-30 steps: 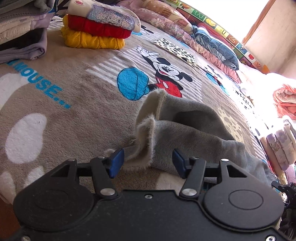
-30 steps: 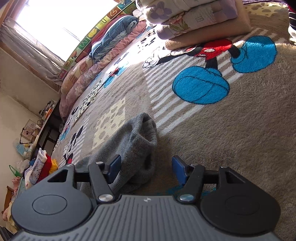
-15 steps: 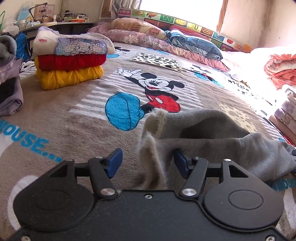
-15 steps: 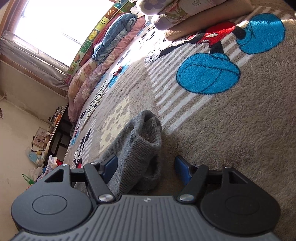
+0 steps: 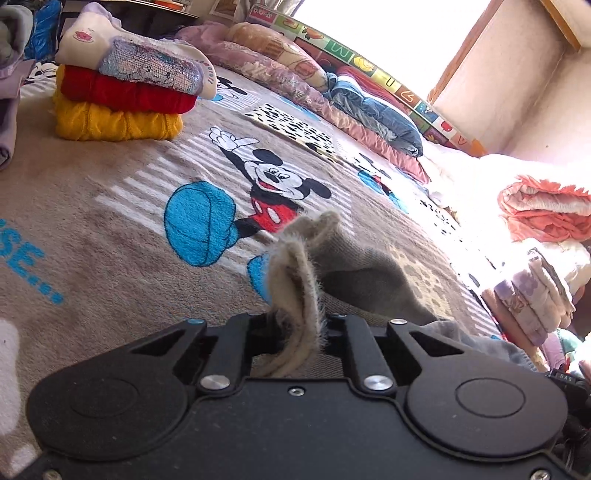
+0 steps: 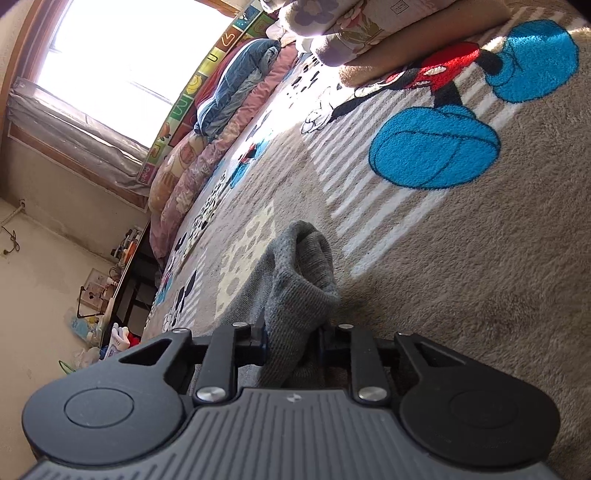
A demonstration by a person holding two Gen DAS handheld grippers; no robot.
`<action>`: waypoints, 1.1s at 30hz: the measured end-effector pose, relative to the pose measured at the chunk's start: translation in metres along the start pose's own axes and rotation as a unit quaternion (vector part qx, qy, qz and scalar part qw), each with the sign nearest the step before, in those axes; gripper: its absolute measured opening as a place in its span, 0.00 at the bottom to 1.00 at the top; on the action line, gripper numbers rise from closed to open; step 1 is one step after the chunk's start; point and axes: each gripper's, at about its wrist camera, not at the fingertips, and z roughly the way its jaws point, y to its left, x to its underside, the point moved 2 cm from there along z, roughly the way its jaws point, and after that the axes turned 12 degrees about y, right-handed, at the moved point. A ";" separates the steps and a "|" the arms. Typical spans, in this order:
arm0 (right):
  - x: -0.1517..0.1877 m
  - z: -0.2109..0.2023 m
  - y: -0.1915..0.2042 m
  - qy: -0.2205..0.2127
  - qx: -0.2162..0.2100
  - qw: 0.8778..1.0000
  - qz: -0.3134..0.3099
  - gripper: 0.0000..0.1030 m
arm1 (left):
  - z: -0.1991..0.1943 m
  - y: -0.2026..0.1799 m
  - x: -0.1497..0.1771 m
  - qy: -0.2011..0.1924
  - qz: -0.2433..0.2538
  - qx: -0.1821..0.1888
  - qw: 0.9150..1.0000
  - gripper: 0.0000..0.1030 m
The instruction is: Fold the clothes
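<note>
A grey knit garment (image 5: 354, 273) with a fuzzy beige lining lies on the Mickey Mouse blanket (image 5: 110, 206). My left gripper (image 5: 295, 332) is shut on one fuzzy edge of it, and the fabric stands up between the jaws. In the right wrist view my right gripper (image 6: 293, 336) is shut on the other end of the grey garment (image 6: 299, 269), which bunches up just ahead of the jaws. The cloth hides the blue pads of both grippers.
A stack of folded yellow, red and white clothes (image 5: 122, 99) sits far left on the blanket. Folded bedding (image 5: 535, 295) and an orange blanket (image 5: 546, 210) lie at the right. Pillows (image 5: 369, 107) line the window side. Another folded stack (image 6: 369, 26) lies ahead of my right gripper.
Both grippers went from open around the garment's ends to shut on the fabric. The left view rose and tilted as the edge lifted.
</note>
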 end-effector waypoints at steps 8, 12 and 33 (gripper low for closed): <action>0.003 -0.050 0.029 -0.026 -0.049 0.998 0.007 0.21 | -0.054 -0.024 -0.001 0.027 -0.060 0.034 0.997 0.08; 0.008 -0.071 0.033 -0.019 -0.057 0.998 0.024 0.21 | -0.069 -0.020 0.010 0.040 -0.086 0.046 0.994 0.08; 0.030 -0.030 -0.010 0.025 0.044 0.998 0.039 0.37 | -0.017 0.059 0.017 0.054 -0.128 -0.072 0.988 0.48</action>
